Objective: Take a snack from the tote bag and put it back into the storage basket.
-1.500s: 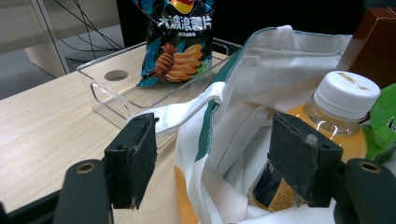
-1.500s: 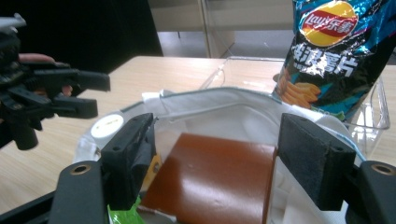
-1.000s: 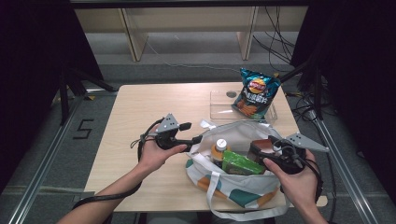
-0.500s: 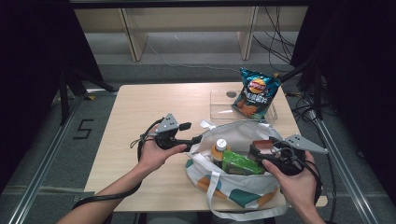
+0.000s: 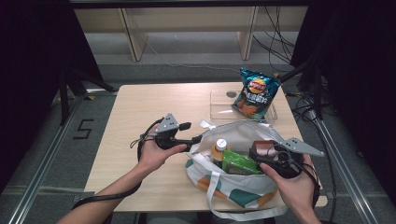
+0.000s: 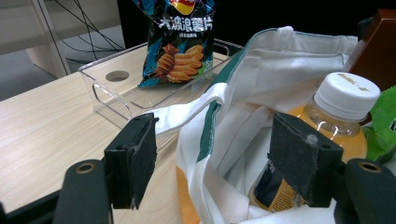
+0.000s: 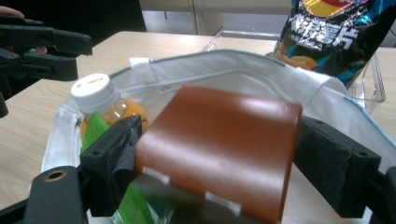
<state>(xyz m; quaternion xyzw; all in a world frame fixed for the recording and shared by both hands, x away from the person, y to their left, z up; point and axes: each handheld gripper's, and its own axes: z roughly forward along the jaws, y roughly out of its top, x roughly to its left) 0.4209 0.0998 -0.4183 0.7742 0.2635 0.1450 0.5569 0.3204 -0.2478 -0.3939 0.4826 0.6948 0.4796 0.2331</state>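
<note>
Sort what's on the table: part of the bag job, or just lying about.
In the job:
tote bag
brown box, between right claw pads
juice bottle
green packet
left claw, at bag rim

Lying about:
chip bag
clear tray

Floor marking "5" [image 5: 83, 129], left of the table [image 5: 154, 100]. Chip bag [image 5: 255, 93], on the table's far right: Lay's logo, large Chinese characters.

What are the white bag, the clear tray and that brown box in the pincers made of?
The bag looks like soft woven cloth: it creases and has stitched seams. The tray seems hard clear plastic, glossy and see-through. The box looks like smooth coated card, with a dull sheen, though that's uncertain.
</note>
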